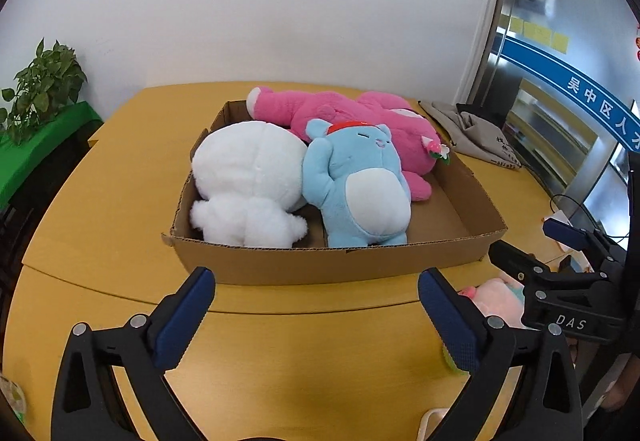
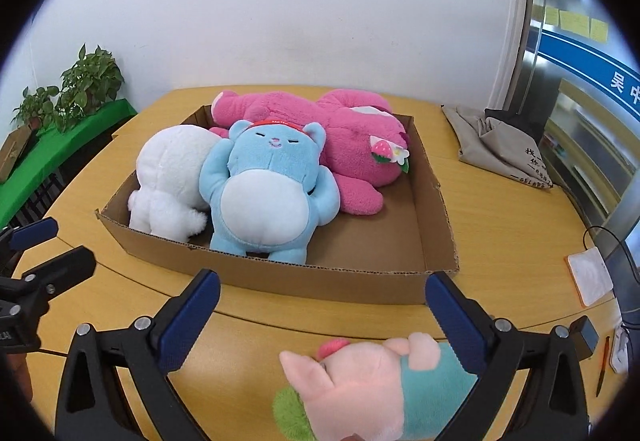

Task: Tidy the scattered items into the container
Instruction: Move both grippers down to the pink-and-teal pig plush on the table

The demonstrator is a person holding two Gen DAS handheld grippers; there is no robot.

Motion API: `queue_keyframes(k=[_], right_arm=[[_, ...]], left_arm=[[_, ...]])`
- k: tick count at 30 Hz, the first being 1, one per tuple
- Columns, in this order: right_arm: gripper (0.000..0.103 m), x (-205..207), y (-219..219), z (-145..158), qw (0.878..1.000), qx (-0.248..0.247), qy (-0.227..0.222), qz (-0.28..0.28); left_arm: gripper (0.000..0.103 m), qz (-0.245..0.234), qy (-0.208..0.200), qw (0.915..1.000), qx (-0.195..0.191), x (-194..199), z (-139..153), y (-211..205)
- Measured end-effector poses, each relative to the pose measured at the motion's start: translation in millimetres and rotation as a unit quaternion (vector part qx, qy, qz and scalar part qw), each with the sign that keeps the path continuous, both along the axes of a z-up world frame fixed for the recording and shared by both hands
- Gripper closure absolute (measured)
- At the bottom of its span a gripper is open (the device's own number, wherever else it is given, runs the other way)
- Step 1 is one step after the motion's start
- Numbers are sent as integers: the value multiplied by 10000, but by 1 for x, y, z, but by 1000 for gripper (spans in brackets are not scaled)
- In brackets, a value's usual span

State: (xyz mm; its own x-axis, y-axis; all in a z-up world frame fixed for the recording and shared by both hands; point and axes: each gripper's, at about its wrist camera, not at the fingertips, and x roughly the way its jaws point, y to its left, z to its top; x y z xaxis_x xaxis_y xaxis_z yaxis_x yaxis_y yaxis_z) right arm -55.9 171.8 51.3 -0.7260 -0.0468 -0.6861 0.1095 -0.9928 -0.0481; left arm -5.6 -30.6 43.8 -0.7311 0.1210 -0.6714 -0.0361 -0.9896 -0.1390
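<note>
The pink pig plush (image 2: 372, 389) lies on the desk (image 2: 500, 201) just before the cardboard box (image 2: 320, 281), between the spread fingers of the right gripper (image 2: 324, 325), its long axis seemingly running across the opening. The left gripper (image 1: 316, 321), also spread and empty, hovers farther off to its left.

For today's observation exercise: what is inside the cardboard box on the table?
The cardboard box holds three plush toys: a white plush, a blue bear and, behind them, a pink bear. Bare floor shows at the right. The floor beneath the toys is hidden.
</note>
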Motion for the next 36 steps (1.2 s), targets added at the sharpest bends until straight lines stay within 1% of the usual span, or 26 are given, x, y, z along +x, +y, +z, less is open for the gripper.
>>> queue_keyframes(k=[4,12,22,36], right_arm=[[0,7,-2,1,10000,20,3,-17],[0,14,-3,5,10000,37,5,-52],[0,23,-1,11,10000,10,38,-74],[0,25,14,10,9998,-103,29,-141]], left_arm=[[0,-23,-23,9999,111,8,-1,-3],[0,-181,-98,9997,162,14,-6,4],[0,-202,-164,9993,277,18,-8,9],[0,-325,-234,9989,254,15,-11,26]])
